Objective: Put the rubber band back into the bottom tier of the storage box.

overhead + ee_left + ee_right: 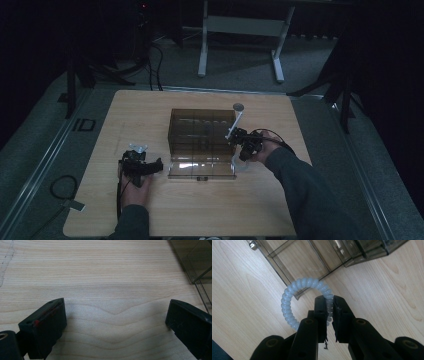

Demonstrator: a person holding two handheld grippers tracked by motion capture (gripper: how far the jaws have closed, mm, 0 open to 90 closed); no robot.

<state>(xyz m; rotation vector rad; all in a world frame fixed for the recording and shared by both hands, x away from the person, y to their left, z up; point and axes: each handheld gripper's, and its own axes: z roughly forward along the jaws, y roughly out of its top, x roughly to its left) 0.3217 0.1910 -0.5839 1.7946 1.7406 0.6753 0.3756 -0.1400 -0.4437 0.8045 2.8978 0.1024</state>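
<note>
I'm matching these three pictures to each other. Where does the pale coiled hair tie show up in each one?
High view: the coiled hair tie hangs from the right gripper, right of the clear box's front corner.
Left gripper view: not in it.
Right gripper view: the tie arcs at centre, pinched between the jaws.
Shared landmark: the smoky clear box, at top in the right gripper view.

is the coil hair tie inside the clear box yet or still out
Out. The right tongs are shut on the coil hair tie, holding it over the table beside the clear box.

Prob. "ID" on floor (pixel 83 125)
</note>
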